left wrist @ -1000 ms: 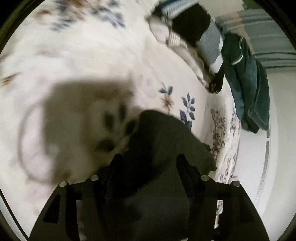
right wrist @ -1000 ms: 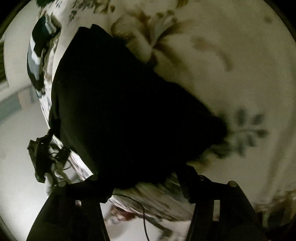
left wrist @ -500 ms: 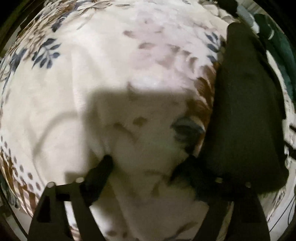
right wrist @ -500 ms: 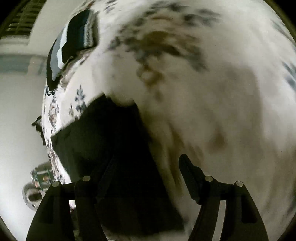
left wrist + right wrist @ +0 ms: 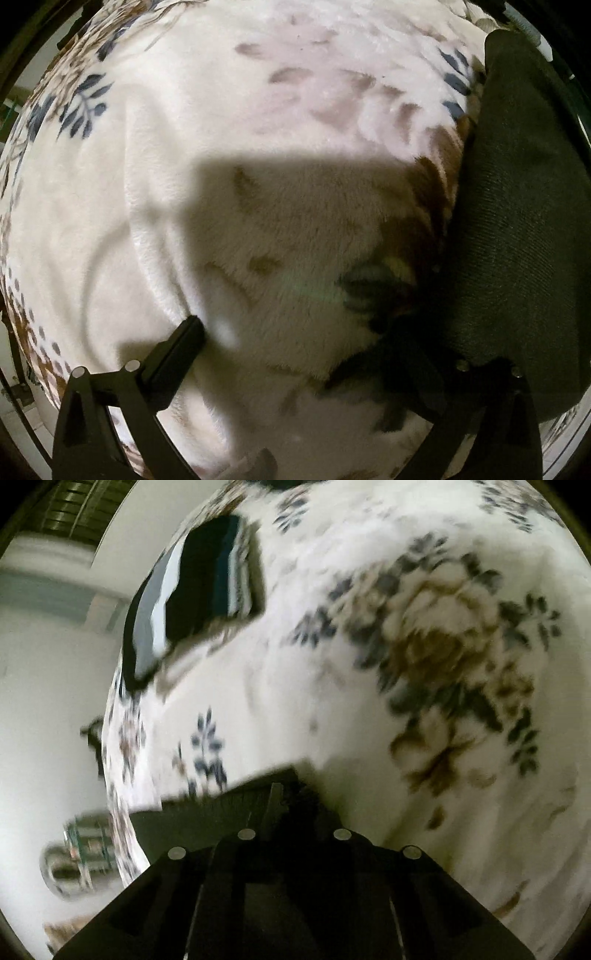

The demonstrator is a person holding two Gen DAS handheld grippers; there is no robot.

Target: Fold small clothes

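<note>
A black garment (image 5: pixel 517 229) lies on the floral blanket (image 5: pixel 258 129) along the right side of the left wrist view. My left gripper (image 5: pixel 291 332) is open just above the blanket, its left finger (image 5: pixel 173 354) clear and its right finger by the garment's lower edge. In the right wrist view my right gripper (image 5: pixel 291 805) is shut on the black garment (image 5: pixel 221 812), which spreads left from the fingers over the blanket's edge.
A folded black garment with white and teal stripes (image 5: pixel 199 590) lies near the blanket's far left edge in the right wrist view. A metal object (image 5: pixel 74 856) sits on the floor beyond the edge. The floral blanket (image 5: pixel 406 646) extends to the right.
My right gripper has shut on the black garment and swung away over the blanket. My left gripper let go earlier and has stayed open beside the garment.
</note>
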